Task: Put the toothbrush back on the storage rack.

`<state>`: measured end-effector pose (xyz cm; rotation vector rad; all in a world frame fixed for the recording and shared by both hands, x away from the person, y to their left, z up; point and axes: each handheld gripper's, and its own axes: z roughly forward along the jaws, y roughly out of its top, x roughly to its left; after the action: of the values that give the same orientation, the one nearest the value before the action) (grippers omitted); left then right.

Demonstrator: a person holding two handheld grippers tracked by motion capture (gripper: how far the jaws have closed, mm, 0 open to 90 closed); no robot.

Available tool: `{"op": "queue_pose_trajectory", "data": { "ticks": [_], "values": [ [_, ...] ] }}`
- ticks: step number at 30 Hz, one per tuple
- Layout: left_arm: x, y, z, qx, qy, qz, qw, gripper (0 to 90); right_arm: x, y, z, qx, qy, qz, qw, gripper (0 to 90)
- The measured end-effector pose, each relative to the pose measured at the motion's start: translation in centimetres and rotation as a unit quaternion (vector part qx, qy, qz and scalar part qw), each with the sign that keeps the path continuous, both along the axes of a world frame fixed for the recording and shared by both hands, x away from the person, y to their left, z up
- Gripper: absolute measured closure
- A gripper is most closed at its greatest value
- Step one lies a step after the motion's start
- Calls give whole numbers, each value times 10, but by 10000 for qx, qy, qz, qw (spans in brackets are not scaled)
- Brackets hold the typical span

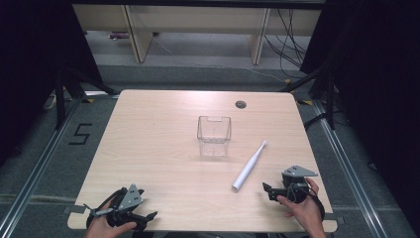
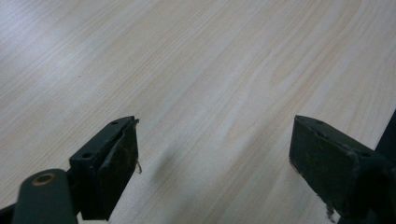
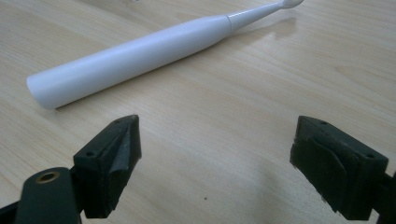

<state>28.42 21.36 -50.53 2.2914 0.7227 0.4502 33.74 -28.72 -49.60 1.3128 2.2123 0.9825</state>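
Observation:
A white electric toothbrush (image 1: 250,165) lies flat on the wooden table (image 1: 148,148), slanting from its base at the near left to its head at the far right. A clear, empty plastic container (image 1: 214,136) stands upright at the table's middle, just left of the brush head. My right gripper (image 1: 270,192) rests at the near right, pointing left at the brush's base. In the right gripper view it (image 3: 217,126) is open and the toothbrush (image 3: 135,56) lies just beyond the jaws. My left gripper (image 1: 143,210) sits at the near left edge, open (image 2: 215,135) over bare wood.
A round cable hole (image 1: 240,104) sits near the table's far edge, behind the container. Grey floor with a "5" marking (image 1: 80,134) lies to the left, and shelving legs and cables stand beyond the table. Metal rails run along both sides.

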Motion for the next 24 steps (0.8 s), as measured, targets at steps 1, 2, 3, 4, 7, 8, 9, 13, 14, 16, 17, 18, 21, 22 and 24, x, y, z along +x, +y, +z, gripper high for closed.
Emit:
{"op": "queue_pose_trajectory", "data": {
  "ticks": [1, 2, 3, 4, 7, 8, 9, 13, 14, 16, 17, 18, 21, 22, 24],
  "values": [
    [0, 0, 0, 0, 0, 0, 10000, 152, -2, 2, 0, 95, 106, -109, 9998, 164],
    [0, 0, 0, 2, -3, 0, 10000, 152, -2, 2, 0, 95, 106, -109, 9998, 164],
    [0, 0, 0, 44, -12, -6, 10000, 152, -1, 1, 2, -96, 65, -64, 9999, 161],
    [0, 0, 0, 42, -3, 10, 10000, 152, 1, 0, 0, -195, -87, -47, 9998, 158],
    [0, 0, 0, 14, 18, 29, 10000, 152, 0, 2, 2, -94, -111, -123, 9998, 160],
    [0, 0, 0, 16, 24, 33, 10000, 152, 1, 1, 2, -78, -135, -65, 9999, 160],
    [0, 0, 0, 16, 24, 33, 10000, 152, 1, 1, 2, -78, -135, -65, 9999, 160],
    [0, -1, 0, 25, 30, 37, 10000, 152, 3, 6, 4, -116, -162, 22, 9998, 187],
    [0, 0, 0, 26, 11, 31, 10000, 152, 0, 13, 6, 39, 7, -86, 10000, 200],
    [0, 0, 0, 1, 16, 53, 10000, 152, 2, 13, 6, 21, -62, 32, 10000, 212],
    [0, 0, 0, 2, 7, 56, 10000, 152, 1, 17, 7, 63, -41, 9, 10000, 217],
    [1, 1, 0, 27, 7, 36, 10000, 152, 0, 18, 9, -4, 0, -59, 10000, 217],
    [-1, -1, -1, -2, 12, 83, 10000, 152, 4, 18, 9, -199, -243, 175, 9994, 229],
    [0, -1, 0, 11, 6, 54, 10000, 152, 5, 21, 10, -176, -183, 197, 9995, 240],
    [0, -1, 0, 6, 4, 65, 10000, 152, 6, 23, 9, -218, -233, 271, 9991, 241]
  ]
}}
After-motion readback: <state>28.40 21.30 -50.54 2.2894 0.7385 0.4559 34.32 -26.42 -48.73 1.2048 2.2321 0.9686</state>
